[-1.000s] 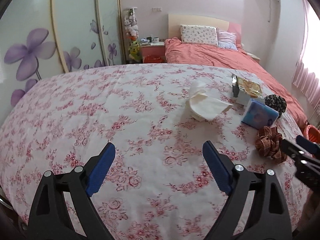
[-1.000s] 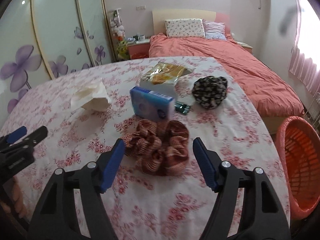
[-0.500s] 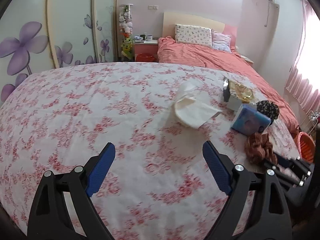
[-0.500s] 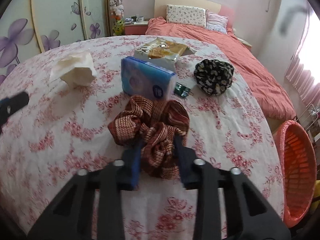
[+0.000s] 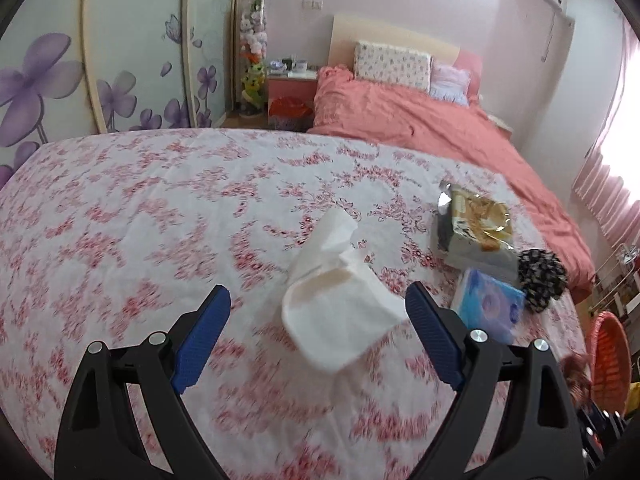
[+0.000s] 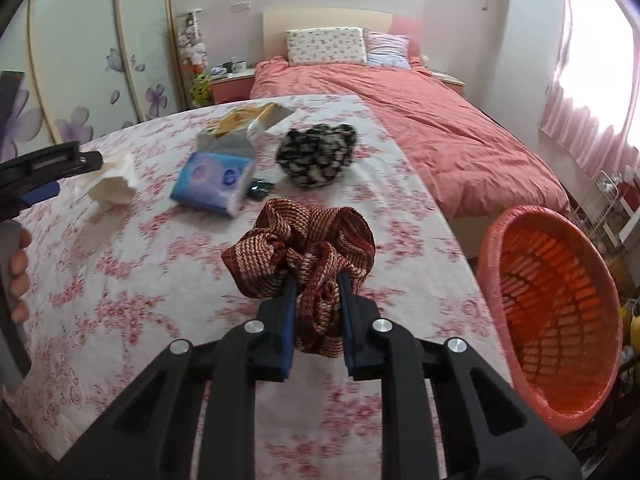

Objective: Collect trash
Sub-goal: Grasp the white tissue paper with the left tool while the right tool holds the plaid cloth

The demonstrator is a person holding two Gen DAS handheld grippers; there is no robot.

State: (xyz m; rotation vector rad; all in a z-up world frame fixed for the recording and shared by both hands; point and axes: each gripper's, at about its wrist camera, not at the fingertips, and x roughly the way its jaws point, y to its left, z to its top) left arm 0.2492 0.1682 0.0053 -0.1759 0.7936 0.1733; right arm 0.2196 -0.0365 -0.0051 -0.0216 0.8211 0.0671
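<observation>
My right gripper (image 6: 316, 284) is shut on a brown striped scrunchie (image 6: 298, 246) and holds it above the floral tablecloth (image 6: 140, 264), left of an orange basket (image 6: 556, 308). My left gripper (image 5: 318, 312) is open, its fingers either side of a crumpled white tissue (image 5: 340, 308), which also shows in the right wrist view (image 6: 114, 186). A blue tissue pack (image 5: 486, 308) (image 6: 214, 180), a gold snack bag (image 5: 478, 232) (image 6: 240, 126) and a black patterned scrunchie (image 5: 542, 272) (image 6: 318, 154) lie on the cloth.
A small green wrapper (image 6: 260, 188) lies by the blue pack. The orange basket (image 5: 610, 360) stands off the table's right edge. A pink bed (image 6: 420, 120) lies beyond, with a flowered wardrobe (image 5: 100, 60) on the left.
My right gripper closed on the brown scrunchie and lifted it off the cloth. My left gripper moved forward and right until the white tissue sits between its open fingers.
</observation>
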